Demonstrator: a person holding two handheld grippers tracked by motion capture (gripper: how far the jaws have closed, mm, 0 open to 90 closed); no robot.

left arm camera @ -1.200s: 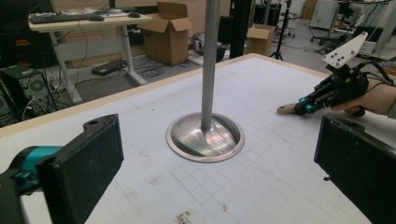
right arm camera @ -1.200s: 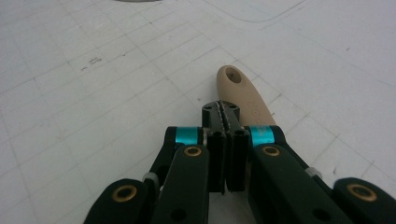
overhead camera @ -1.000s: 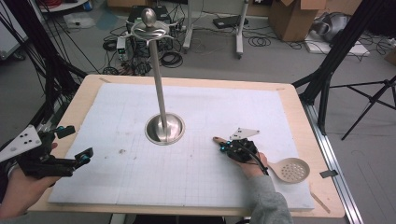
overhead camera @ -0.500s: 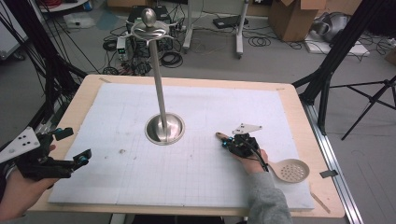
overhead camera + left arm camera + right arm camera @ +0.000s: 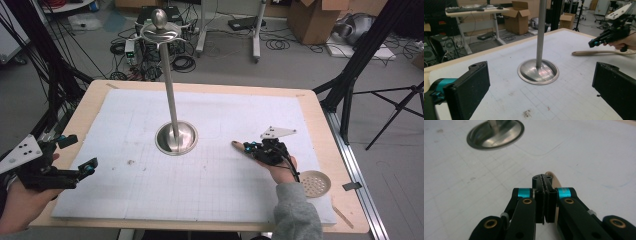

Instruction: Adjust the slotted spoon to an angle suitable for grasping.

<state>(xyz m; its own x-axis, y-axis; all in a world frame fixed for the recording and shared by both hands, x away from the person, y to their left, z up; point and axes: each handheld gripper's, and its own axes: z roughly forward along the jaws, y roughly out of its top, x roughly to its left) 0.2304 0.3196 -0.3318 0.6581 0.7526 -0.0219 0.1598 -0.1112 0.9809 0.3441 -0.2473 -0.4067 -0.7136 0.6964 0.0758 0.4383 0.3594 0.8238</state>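
Note:
A wooden slotted spoon lies on the white mat at the right. Its handle tip [image 5: 237, 145] points at the stand and its round holed head [image 5: 314, 183] rests near the table's right edge. My right gripper [image 5: 251, 148] is shut, pad against pad, just above the handle. In the right gripper view the wood [image 5: 551, 173] peeks out under the closed jaw tips of that gripper [image 5: 543, 178]. The left gripper view shows the handle [image 5: 586, 52] below the right gripper [image 5: 593, 44]. My left gripper [image 5: 80, 152] is open at the table's left edge with nothing between its pads [image 5: 474, 85].
A tall metal stand with a round base [image 5: 176, 137] rises from the middle of the mat, topped by hooks and a ball [image 5: 160, 20]. Its base [image 5: 538, 72] lies ahead of my left gripper. Tripods, cables and boxes stand on the floor beyond the table [image 5: 200, 86].
My right hand and gripper have moved a little to the right along the spoon handle and risen. The spoon head has stayed put. The left hand has kept still.

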